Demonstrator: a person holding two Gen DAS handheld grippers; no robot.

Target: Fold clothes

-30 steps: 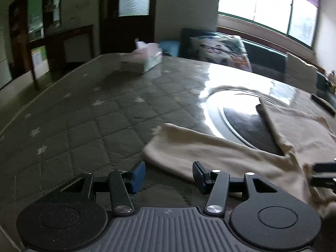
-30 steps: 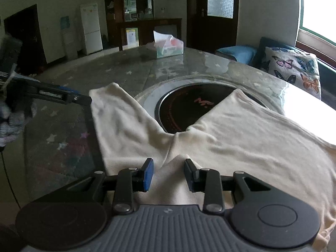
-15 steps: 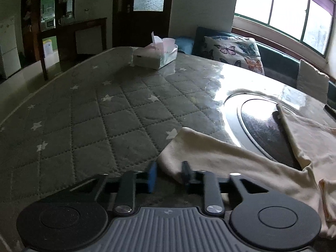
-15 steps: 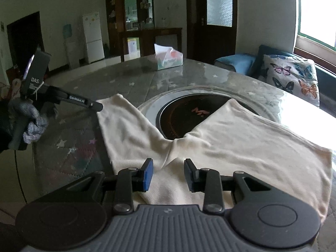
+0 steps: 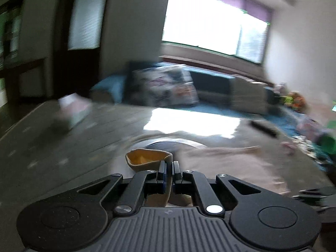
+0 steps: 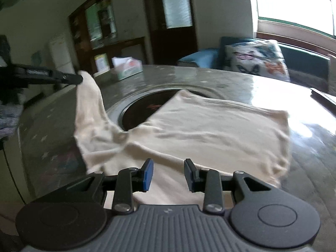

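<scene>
A: Where is the cream garment [image 6: 210, 130]?
B: Spread on the table [image 6: 262, 86], partly over the dark round inset [image 6: 145, 109]; one end hangs lifted.
A: And the left gripper [image 5: 169, 173]?
B: Pressed together, pinching that raised end; the view is blurred.
A: The right gripper [image 6: 168, 174]?
B: Spread apart above the cloth's near edge; holding nothing.
</scene>
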